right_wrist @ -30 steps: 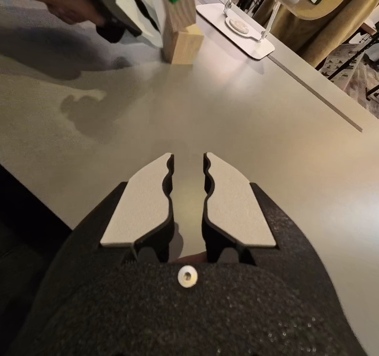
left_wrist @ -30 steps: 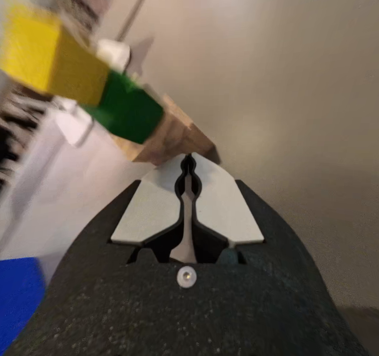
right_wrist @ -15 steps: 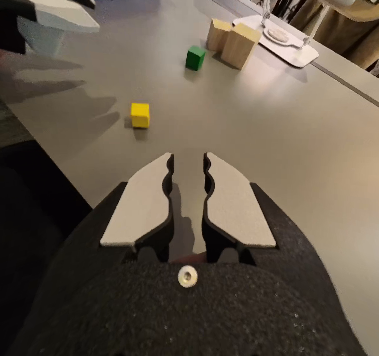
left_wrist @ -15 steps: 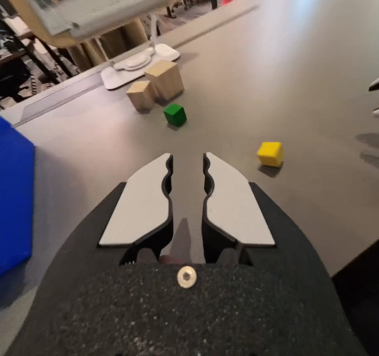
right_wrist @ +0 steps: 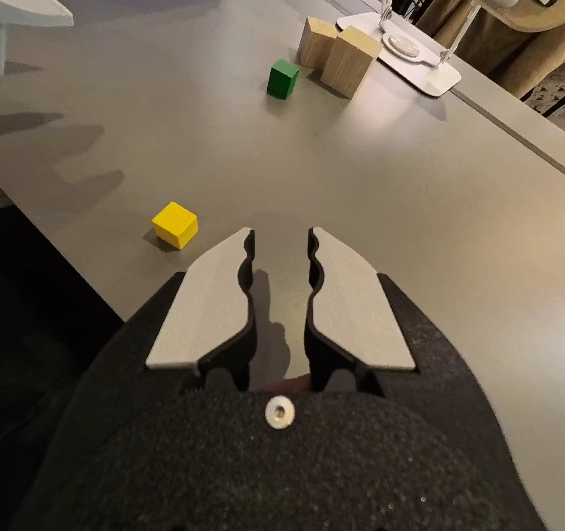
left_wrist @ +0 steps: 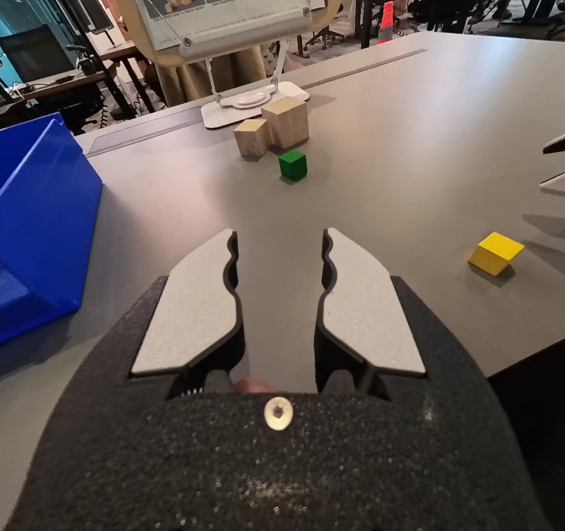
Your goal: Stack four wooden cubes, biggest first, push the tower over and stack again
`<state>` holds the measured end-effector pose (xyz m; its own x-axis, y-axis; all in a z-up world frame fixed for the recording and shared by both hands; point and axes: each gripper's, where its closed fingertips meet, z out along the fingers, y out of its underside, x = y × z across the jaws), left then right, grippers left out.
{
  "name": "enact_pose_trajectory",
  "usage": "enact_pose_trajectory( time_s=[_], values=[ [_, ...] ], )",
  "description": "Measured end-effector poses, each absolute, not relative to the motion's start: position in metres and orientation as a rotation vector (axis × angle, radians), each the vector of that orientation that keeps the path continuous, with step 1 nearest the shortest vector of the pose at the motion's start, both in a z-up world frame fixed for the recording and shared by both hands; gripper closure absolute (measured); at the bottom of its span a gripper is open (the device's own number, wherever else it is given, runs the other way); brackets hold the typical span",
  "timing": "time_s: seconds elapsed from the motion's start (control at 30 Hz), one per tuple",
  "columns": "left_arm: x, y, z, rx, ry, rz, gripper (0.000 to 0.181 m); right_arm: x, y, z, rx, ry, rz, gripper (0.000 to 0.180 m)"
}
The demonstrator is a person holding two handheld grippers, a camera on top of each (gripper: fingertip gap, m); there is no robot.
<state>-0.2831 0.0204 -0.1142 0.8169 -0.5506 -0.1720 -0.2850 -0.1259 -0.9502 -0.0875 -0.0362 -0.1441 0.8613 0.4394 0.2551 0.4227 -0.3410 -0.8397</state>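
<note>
The cubes lie scattered on the grey table (left_wrist: 397, 149). The biggest plain wood cube (left_wrist: 286, 121) (right_wrist: 351, 60) stands at the back, the smaller plain wood cube (left_wrist: 252, 137) (right_wrist: 316, 42) touching its side. The green cube (left_wrist: 292, 164) (right_wrist: 282, 79) sits just in front of them. The yellow cube (left_wrist: 495, 257) (right_wrist: 175, 225) lies apart near the table's front edge. My left gripper (left_wrist: 278, 236) is open and empty, well short of the green cube. My right gripper (right_wrist: 280, 234) is open and empty, just right of the yellow cube.
A blue bin (left_wrist: 39, 222) stands at the left. A white stand base (left_wrist: 253, 104) (right_wrist: 403, 48) holding an instruction card (left_wrist: 226, 2) sits right behind the wood cubes. The other gripper's tips show at the view edges (left_wrist: 555, 167) (right_wrist: 27, 8). The front edge (right_wrist: 76, 271) drops off close.
One second ago my shut left gripper pushed at the tower. The tower has fallen and the cubes have scattered. My left gripper has pulled back and opened wider. The right gripper stayed open.
</note>
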Motion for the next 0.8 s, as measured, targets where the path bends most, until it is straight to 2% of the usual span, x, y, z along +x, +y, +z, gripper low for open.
enact_pose_trajectory(
  time_s=[0.7, 0.8],
  values=[
    [-0.276, 0.022, -0.116, -1.758, 0.655, -0.288, 0.134, -0.084, -0.043, -0.146, -1.983, -0.658, -0.008, 0.147],
    [-0.277, 0.022, -0.117, -1.763, 0.651, -0.284, 0.134, -0.088, -0.028, -0.130, -1.964, -0.744, -0.036, 0.145]
  ],
)
